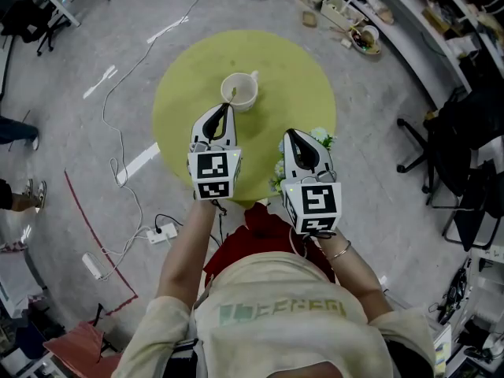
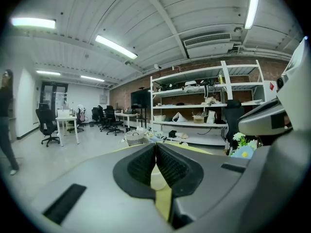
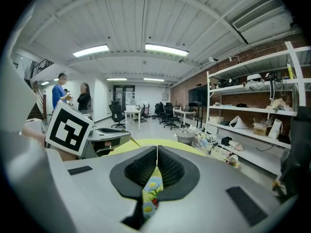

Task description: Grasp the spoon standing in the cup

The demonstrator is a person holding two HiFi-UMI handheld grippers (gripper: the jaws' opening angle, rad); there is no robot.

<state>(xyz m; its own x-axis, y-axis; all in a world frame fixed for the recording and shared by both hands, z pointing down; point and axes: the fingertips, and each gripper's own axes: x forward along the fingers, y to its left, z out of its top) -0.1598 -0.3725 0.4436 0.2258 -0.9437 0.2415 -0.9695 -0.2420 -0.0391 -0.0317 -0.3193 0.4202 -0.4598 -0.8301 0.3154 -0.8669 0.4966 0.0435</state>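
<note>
White cup (image 2: 156,181) mostly hidden beneath closed left tongs (image 2: 155,145), spoon (image 1: 230,95) a faint sliver; right tongs (image 3: 157,150) closed too.

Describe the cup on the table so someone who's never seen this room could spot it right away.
Start at the round yellow-green table in the middle of the room. On its far half, just beyond the tip of the left hand-held gripper, stands the cup. It is white, with a side handle and a spoon inside, unlike the flowers at the table's near right edge.
</note>
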